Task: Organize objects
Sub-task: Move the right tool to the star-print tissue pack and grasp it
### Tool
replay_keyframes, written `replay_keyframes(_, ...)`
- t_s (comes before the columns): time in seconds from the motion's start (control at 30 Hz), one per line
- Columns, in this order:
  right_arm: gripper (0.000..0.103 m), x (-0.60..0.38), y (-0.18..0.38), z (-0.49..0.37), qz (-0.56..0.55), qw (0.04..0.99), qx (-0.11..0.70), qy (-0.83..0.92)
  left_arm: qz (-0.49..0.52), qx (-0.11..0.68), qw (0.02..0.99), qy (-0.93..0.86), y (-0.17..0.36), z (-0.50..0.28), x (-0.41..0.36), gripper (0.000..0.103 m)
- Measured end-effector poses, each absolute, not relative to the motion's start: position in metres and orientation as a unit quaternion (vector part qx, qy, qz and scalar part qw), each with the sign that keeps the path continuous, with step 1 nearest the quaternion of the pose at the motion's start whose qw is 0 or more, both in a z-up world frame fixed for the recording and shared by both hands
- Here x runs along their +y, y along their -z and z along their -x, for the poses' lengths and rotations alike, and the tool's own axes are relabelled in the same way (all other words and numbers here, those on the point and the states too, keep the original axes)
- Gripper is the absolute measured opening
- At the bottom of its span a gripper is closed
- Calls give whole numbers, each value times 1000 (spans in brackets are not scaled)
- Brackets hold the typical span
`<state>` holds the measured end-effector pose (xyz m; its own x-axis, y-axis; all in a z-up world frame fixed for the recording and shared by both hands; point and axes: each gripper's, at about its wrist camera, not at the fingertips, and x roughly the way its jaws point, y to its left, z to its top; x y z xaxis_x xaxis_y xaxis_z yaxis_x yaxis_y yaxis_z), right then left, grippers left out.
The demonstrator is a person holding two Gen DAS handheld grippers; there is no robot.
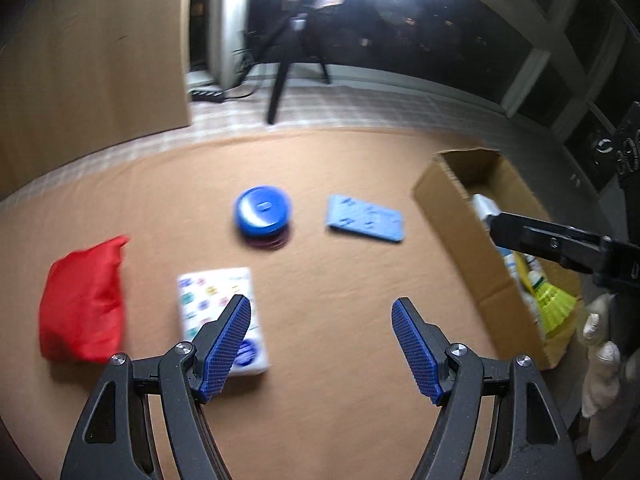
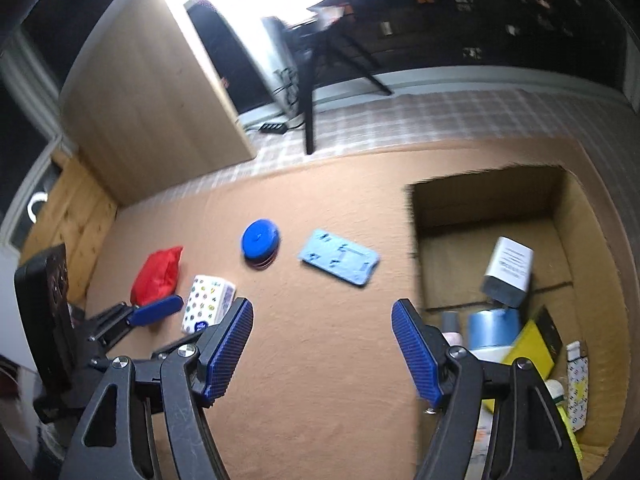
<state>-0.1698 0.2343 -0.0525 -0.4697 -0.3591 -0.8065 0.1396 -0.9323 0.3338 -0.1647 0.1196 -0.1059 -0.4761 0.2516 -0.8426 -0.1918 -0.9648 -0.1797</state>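
With both my left gripper [image 1: 321, 334] and right gripper [image 2: 322, 336] wide and empty, four things lay left of the brown cardboard box [image 2: 576, 216], and I feared knocking the polka-dot tissue pack [image 1: 218, 312] aside.

You can read no text here. The white label on the grey rectangular box [image 2: 508, 272], inside the cardboard carton [image 2: 576, 232] ahead and right of your right tongs [image 2: 322, 316], carries dark lines too blurred to make out. The round blue mark on the white dotted tissue pack [image 1: 222, 316] by your left tongs [image 1: 321, 314] is equally illegible.
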Motion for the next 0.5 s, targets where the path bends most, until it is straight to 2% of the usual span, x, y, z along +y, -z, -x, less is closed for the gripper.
replay_keyframes(0.5,69,138,85,191,-549,207,-88,805,517,-45,89,-850,133,155,52,76)
